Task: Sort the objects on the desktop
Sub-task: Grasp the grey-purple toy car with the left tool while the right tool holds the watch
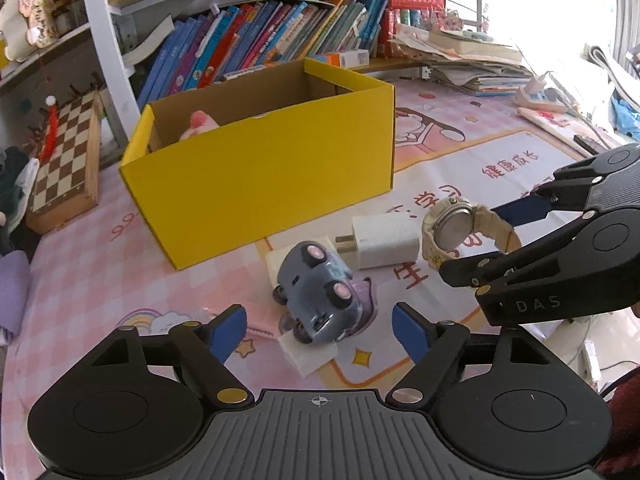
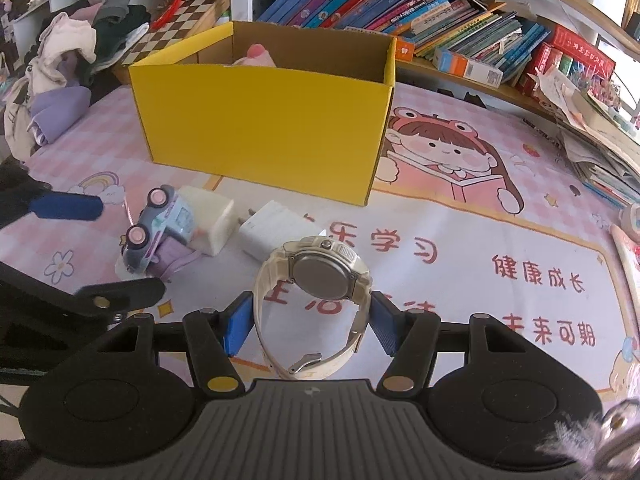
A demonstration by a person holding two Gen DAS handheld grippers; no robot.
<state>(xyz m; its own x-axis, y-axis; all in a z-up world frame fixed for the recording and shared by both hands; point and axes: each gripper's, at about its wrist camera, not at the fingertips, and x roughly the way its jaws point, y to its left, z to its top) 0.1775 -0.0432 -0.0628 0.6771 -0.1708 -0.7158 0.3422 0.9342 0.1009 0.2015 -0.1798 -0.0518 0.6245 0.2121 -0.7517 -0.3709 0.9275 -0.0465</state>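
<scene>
Nearest us, our right tool [image 2: 312, 322] clamps the cream watch [image 2: 316, 280] by its strap, lifted off the desk, steel case back facing us, band looping back toward the tool; our left tool [image 1: 319, 330] hangs released over the grey toy car [image 1: 318, 298], tipped on its side, wheels toward us; just beyond lie a white charger [image 1: 382, 240] and the yellow box [image 1: 264, 176]; the pink cartoon mat [image 2: 500, 240] covers the desk; books [image 1: 272, 36] line the shelf behind.

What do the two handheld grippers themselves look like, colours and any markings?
Both the left gripper and the right gripper are black plastic with ribbed grey bodies, round side discs, blue finger pads and brass and silver pivot rivets. The right one shows "DAS" lettering in the left wrist view.
</scene>
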